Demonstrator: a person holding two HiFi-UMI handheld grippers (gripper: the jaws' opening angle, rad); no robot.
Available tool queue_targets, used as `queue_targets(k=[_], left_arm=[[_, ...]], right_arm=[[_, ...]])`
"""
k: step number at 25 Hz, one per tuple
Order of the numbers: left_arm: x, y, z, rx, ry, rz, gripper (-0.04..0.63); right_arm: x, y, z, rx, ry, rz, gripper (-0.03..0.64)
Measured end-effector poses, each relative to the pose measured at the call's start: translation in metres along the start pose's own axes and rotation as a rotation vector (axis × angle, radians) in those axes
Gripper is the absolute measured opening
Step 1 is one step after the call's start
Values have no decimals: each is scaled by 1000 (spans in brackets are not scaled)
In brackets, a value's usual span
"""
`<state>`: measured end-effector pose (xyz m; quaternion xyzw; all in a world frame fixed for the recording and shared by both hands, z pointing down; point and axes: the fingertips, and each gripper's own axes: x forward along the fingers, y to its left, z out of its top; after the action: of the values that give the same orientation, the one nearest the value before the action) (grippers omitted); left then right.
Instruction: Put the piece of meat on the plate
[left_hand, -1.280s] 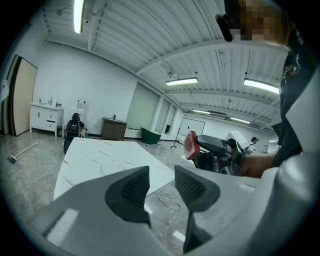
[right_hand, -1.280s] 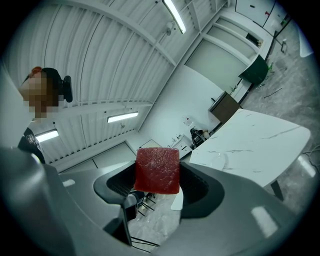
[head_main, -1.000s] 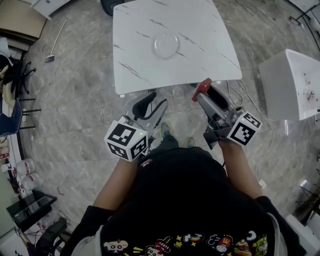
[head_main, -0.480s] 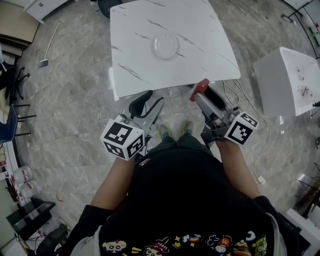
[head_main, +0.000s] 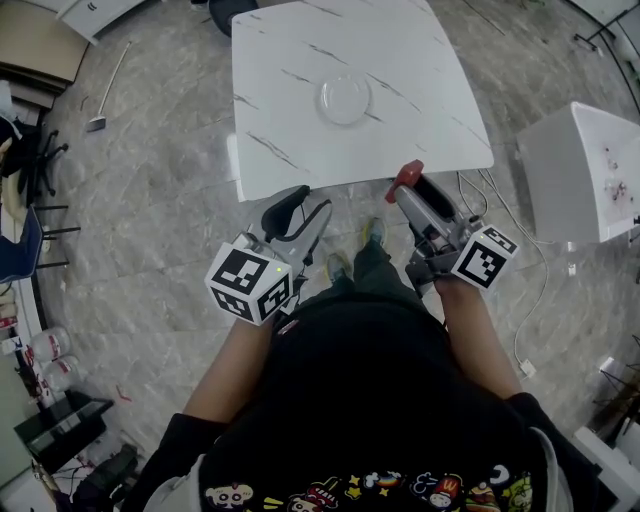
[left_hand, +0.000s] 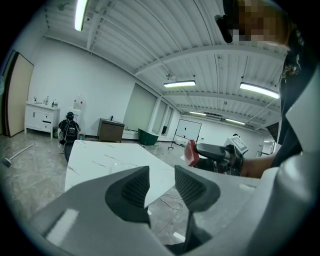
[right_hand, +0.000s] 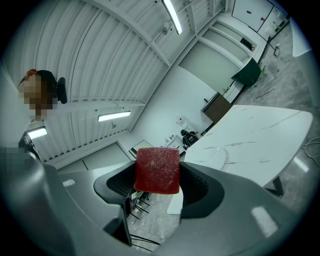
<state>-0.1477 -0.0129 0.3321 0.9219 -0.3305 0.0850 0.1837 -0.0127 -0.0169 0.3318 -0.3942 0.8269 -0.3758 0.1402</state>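
Note:
The piece of meat, a red square slab, hangs in the air just short of the table's near edge, with my right gripper shut on it. In the right gripper view the meat fills the gap between the jaws. A clear glass plate sits in the middle of the white marble table, and the right gripper view shows the plate ahead of the meat. My left gripper stands open and holds nothing, also short of the table's near edge. Its jaws frame the tabletop.
A white box-like stand is on the floor to the right, with a cable trailing near it. A long-handled tool lies on the floor at the left. The person's feet are below the table edge.
The person has taken a small step, so the table sits slightly differently in the head view. Both grippers keep their pose; the meat stays clamped in the right one.

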Motion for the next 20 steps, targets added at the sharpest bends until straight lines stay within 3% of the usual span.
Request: queue_targets(k=[20], left_arm=[[43, 14, 3, -21, 35, 26, 273]], right_arm=[[20, -44, 15, 39, 46, 3, 298]])
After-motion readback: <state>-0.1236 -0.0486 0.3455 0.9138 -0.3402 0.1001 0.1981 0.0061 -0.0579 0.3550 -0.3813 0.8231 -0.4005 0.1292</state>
